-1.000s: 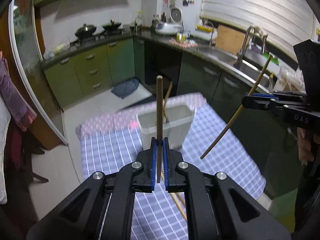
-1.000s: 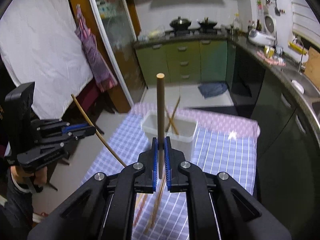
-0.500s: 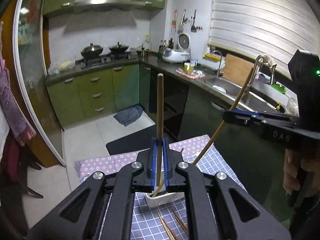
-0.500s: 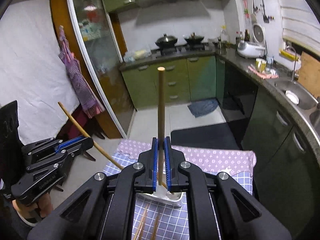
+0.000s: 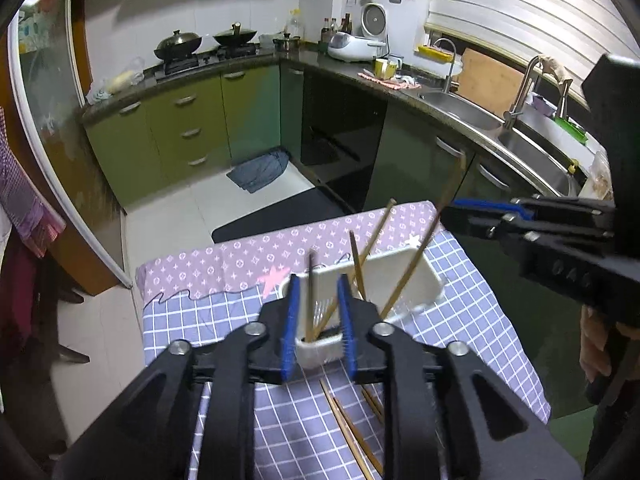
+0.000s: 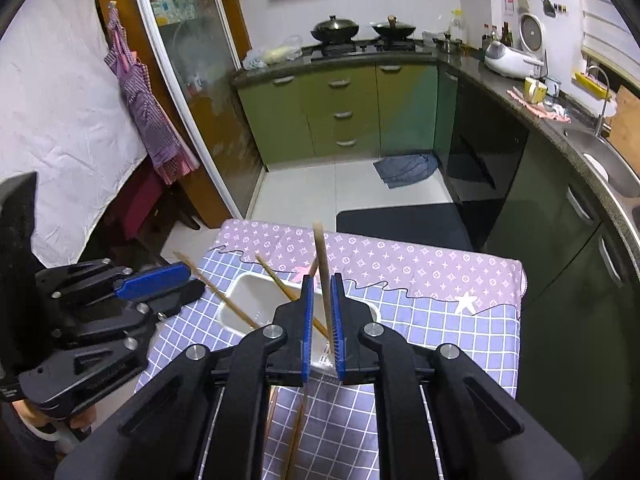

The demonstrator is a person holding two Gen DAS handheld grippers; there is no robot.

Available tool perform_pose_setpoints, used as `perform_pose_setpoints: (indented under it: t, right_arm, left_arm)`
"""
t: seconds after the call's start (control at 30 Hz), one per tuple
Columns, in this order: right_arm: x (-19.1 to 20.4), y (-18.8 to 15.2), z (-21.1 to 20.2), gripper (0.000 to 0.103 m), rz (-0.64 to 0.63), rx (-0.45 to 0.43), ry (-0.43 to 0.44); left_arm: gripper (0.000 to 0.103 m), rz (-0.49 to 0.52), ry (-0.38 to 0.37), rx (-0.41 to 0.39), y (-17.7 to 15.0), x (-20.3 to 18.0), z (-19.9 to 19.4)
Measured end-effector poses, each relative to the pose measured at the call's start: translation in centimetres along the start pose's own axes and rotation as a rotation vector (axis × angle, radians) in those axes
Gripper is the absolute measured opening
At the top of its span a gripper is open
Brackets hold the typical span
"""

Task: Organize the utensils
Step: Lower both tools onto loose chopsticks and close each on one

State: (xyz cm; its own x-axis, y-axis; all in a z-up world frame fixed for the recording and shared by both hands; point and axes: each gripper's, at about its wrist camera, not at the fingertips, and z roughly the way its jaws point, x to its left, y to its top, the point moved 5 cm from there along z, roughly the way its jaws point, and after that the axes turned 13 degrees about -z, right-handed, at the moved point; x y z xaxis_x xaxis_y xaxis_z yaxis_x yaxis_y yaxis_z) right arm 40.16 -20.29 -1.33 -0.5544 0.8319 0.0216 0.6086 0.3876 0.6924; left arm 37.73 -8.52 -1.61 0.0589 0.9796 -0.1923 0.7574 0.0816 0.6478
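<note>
**Left wrist view: chopsticks going into white holder, both grippers parted**

Left wrist view, item one: left gripper (image 5: 318, 322), blue-padded jaws well apart, straddling one thin brown wooden chopstick (image 5: 310, 296) standing near upright with its lower end inside the white rectangular plastic utensil holder (image 5: 404, 276). No pad contact visible; slightly blurred, apparently released.

Item two: right gripper (image 6: 322, 320), jaws parted narrowly around a second wooden chopstick (image 6: 323, 276), tilted slightly, close against the right pad; contact there cannot be told. Lower end hidden behind the jaws, above the holder.

Item three: holder on the desk, covered by a blue-and-white checked cloth (image 5: 472, 320) with a purple patterned edge. Several chopsticks leaning inside already.

Item four: loose wooden chopsticks on cloth (image 5: 348, 428), just in front of the holder, not yet collected.

Judged stage: drop-off of two sticks, floor pieces outstanding.

Risks:
- Withdrawal with a pad brushing a stick: tip-out over the rim, or holder dragged, since light plastic likely slides on cloth.
- Both grippers crowded at one holder: collision on retreat.
- Leaning sticks disturbed by a falling one: spill onto desk.
</note>
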Motion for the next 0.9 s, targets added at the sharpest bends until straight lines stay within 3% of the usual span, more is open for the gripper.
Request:
perform_pose_setpoints:
  t: [0.2,0.33,0.6,0.7,0.8,0.9]
  right_arm:
    - [1.3,-0.9,-6.1,0.018,-0.014,-0.081,0.008]
    - [2.1,-5.7,-8.4,0.027,-0.037,-0.063,0.023]
    - [2.0,-19.1,-1.4,0.027,-0.017,0.233,0.058]
    - [2.0,-21.7,1.0,0.027,0.003,0.301,0.083]
    - [2.1,-22.6,2.1,0.027,0.014,0.323,0.103]
    - [2.0,-22.6,2.5,0.027,0.02,0.324,0.115]
  left_arm:
    - [0.035,0.008,-0.007,0.011,-1.4,-0.3,-3.0]
    - [0.035,-0.012,0.027,0.081,-4.8,0.1,-3.6]
    - [0.035,-0.101,0.044,0.398,-14.9,1.7,2.0]
    - [0.035,-0.108,0.083,0.466,-17.6,2.0,4.7]
    - [0.035,-0.109,0.118,0.504,-18.4,2.0,6.6]
    - [0.027,-0.117,0.162,0.544,-18.9,2.3,8.5]
